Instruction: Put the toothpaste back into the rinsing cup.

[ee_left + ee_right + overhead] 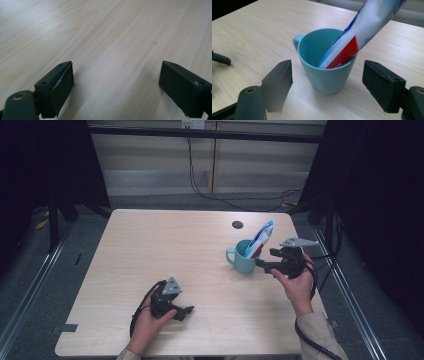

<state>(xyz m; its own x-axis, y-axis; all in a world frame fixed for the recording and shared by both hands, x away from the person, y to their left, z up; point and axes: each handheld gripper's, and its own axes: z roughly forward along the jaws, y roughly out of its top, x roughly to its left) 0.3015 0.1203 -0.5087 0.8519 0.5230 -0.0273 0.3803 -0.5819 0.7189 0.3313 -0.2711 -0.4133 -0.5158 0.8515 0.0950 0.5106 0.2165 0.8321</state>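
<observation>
A teal mug (pixel 243 257) stands upright on the right half of the wooden table (pixel 165 245), its handle pointing left. A white, blue and red toothpaste tube (pixel 262 237) leans in it, sticking out up and to the right. My right gripper (pixel 266 260) is just right of the mug, pointing at it. In the right gripper view its jaws are open, standing either side of the mug (pixel 324 75) without touching it, and the tube (pixel 364 27) rises above them. My left gripper (pixel 184 312) rests near the front edge, open over bare wood (pixel 117 37).
A small black round hole (pixel 237 224) sits in the table behind the mug. Cables (pixel 235 200) lie on the floor beyond the far edge. Dark curtains and stands flank both sides. The table's right edge runs close behind my right hand.
</observation>
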